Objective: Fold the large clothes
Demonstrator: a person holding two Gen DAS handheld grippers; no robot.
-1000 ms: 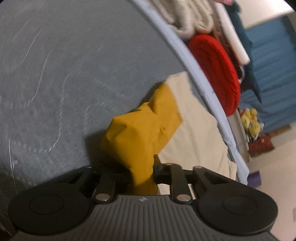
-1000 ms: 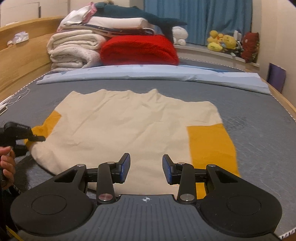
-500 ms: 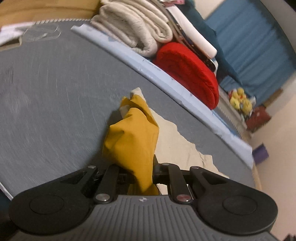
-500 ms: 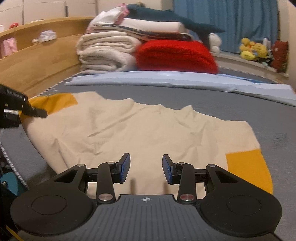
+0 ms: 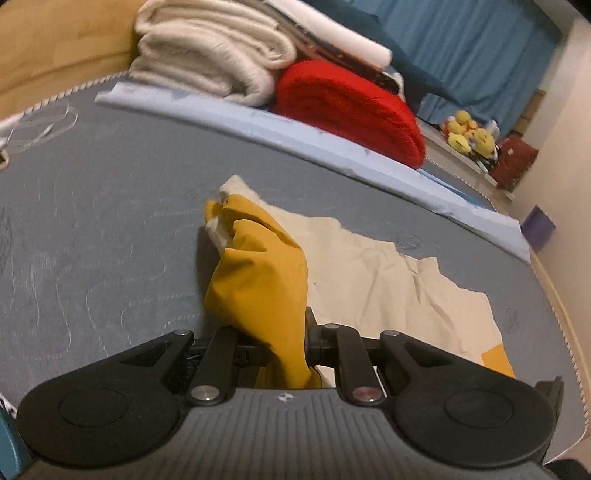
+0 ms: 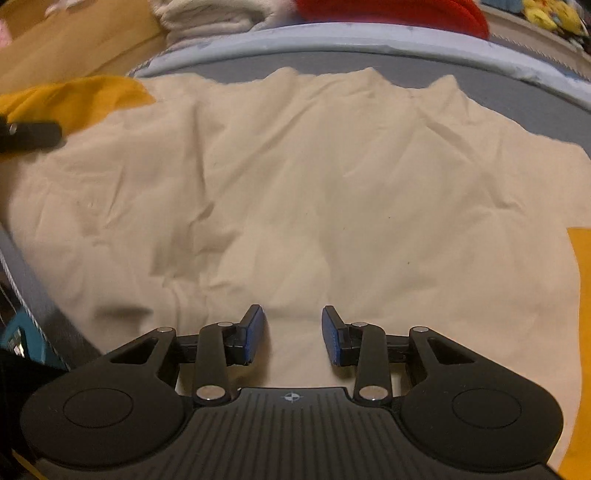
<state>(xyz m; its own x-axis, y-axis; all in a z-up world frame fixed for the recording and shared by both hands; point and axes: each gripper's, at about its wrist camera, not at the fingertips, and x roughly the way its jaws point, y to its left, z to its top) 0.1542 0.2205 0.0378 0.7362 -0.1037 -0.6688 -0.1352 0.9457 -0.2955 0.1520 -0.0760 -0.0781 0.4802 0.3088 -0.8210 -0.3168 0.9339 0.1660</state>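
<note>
My left gripper grips the garment's mustard sleeve, lifting it off the bed. My right gripper hovers over the cream garment, jaws closing with nothing between them.

A grey quilted mattress fills most of the room, its pale stitching running in wavy lines. Along its far edge lies a light blue strip of sheet. Behind that sits a stack of folded cream blankets, and just beside it a thick red blanket, folded over. White folded bedding rests on top of the red one. Blue curtains hang at the back. Yellow plush toys crowd a ledge near a dark red bag. A wooden bed frame curves round at the left.
</note>
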